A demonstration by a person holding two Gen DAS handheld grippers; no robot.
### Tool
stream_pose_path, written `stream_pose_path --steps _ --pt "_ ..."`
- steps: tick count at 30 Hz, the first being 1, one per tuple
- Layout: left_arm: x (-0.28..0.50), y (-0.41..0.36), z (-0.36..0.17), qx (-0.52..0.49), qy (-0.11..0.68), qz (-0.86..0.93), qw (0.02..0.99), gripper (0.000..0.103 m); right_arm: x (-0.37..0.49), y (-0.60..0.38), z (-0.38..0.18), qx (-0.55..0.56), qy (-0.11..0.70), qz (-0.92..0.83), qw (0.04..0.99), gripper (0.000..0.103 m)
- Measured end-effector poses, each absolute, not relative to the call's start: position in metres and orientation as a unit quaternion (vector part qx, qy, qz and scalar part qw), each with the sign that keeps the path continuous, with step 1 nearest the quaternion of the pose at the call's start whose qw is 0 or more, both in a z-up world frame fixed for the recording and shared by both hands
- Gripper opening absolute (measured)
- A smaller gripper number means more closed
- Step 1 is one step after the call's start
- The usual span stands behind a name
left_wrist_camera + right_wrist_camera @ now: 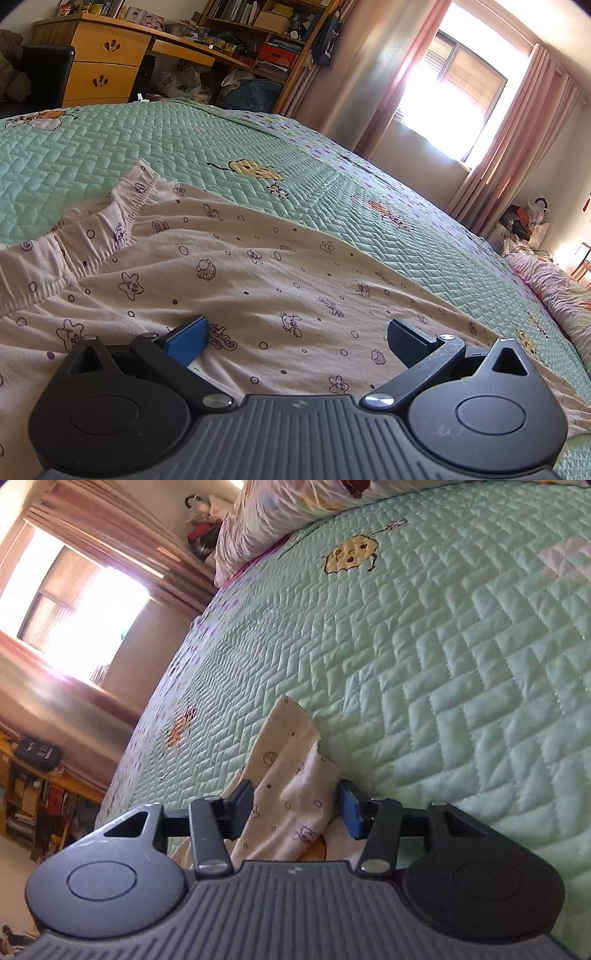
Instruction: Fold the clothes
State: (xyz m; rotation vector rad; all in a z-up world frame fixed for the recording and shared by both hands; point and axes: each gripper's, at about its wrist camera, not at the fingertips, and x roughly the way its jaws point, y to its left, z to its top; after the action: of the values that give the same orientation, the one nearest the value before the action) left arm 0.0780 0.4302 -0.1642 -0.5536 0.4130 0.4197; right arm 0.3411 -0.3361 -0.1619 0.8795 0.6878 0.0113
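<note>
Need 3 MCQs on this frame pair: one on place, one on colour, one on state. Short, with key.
1. Where does the patterned garment lie?
A. on the green quilted bedspread
B. on the wooden desk
C. on the floor

2. What colour is the pad on one finger of the left hand-held gripper?
A. red
B. blue
C. yellow

3. How do the jaws of the right hand-held gripper stand?
A. clamped shut on the cloth
B. apart, with cloth between them
C. apart, with nothing between them

Key:
1 A, the garment is spread flat on the bedspread.
2 B, that finger shows a blue pad in the left wrist view.
3 B, a gap shows beside each pad, and a fold of the garment rises between the fingers.
</note>
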Motion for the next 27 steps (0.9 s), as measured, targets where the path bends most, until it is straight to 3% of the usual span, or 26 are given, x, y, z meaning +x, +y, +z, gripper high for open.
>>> stream_pose_path --steps 3,11,18,22,24,27 --pt "0.078 0.43 -0.164 -0.27 0.201 0.204 0.919 0.102 0.34 -0.335 -0.162 0.396 0.34 -0.003 0.853 0.005" --pt "0.078 0.43 -0.164 -0.269 0.201 0.204 0.919 0.102 0.348 -0.327 -0.143 0.253 0.367 -0.01 0.895 0.005" --pt "0.077 0.431 -0.164 -0.27 0.2 0.204 0.919 0.102 0.318 -0.349 -0.146 0.321 0.321 -0.082 0.887 0.016" --pt "0.078 0.43 -0.164 -0.27 0.2 0.204 0.919 0.102 0.289 -0.329 -0.129 0.337 0.299 -0.05 0.891 0.029" --pt "0.077 0.431 -0.164 -0.27 0.2 0.204 0.919 0.102 0.281 -0.304 -0.139 0.408 0.341 0.049 0.845 0.04" --pt "0.078 0.43 -0.164 -0.27 0.2 0.204 0.919 0.102 0.266 -0.247 -0.153 0.419 0.398 0.135 0.805 0.043"
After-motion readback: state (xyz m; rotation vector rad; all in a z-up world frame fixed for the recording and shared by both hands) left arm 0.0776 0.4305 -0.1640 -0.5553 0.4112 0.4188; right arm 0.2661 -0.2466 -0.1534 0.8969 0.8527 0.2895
